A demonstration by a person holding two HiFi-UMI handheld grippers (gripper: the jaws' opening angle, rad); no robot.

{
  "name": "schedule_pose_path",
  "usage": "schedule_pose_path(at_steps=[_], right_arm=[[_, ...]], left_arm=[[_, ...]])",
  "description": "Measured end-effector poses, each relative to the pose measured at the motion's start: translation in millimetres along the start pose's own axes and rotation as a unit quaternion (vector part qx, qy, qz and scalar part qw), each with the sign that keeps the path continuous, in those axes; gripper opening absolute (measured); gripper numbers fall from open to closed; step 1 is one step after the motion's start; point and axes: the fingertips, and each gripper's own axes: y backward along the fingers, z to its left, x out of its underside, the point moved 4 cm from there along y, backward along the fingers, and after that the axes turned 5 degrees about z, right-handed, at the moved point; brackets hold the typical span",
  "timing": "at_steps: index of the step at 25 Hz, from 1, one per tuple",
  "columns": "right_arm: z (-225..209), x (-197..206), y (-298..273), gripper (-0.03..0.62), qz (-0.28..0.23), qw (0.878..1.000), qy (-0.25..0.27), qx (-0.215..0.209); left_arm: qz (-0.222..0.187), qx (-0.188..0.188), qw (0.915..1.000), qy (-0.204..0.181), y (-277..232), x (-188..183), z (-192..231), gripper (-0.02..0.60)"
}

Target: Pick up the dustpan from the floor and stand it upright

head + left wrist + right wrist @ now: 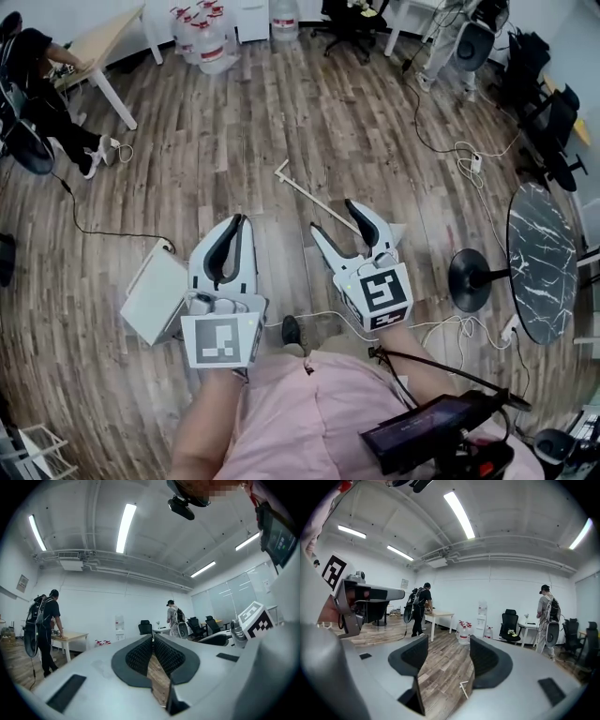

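Hovering over the floor (281,103), my right gripper (333,216) had its fingers (490,660) well apart, empty; my left gripper (240,221) had them closed on nothing. The dustpan (314,199) lay flat just ahead. Its thin handle (462,689), I judged, could swivel or slip if pinched off-centre.

no readable text or numbers anywhere; the wall sign is too small to read.
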Motion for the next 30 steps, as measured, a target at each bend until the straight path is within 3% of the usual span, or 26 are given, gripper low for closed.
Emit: schedule_pose_path(at_steps=[6,17,23,30], right_arm=[[-22.7,-13.2,-34.9,0.275,-0.004,1.0,0.011,0.012],[-107.0,7.5,-123.3,0.27,0.015,1.0,-0.007,0.014],[-185.7,13.5,-202.2,0.262,0.023,1.0,-0.018,-0.011],[-260.6,-10.1,-284.1,0.254,0.017,0.999,-0.009,-0.047]], left_arm=[[-0.003,0.01,0.9999,0.004,-35.5,7.5,19.7,0.021],[0.054,0.026,0.9982,-0.001,-150.2,40.4,23.2,0.023],[0.091,-0.003,0.9958,-0.013,-247.5,49.6,36.0,0.022],[0.085,-0.042,0.9951,-0.027,-335.9,28.4,55.1,0.022]])
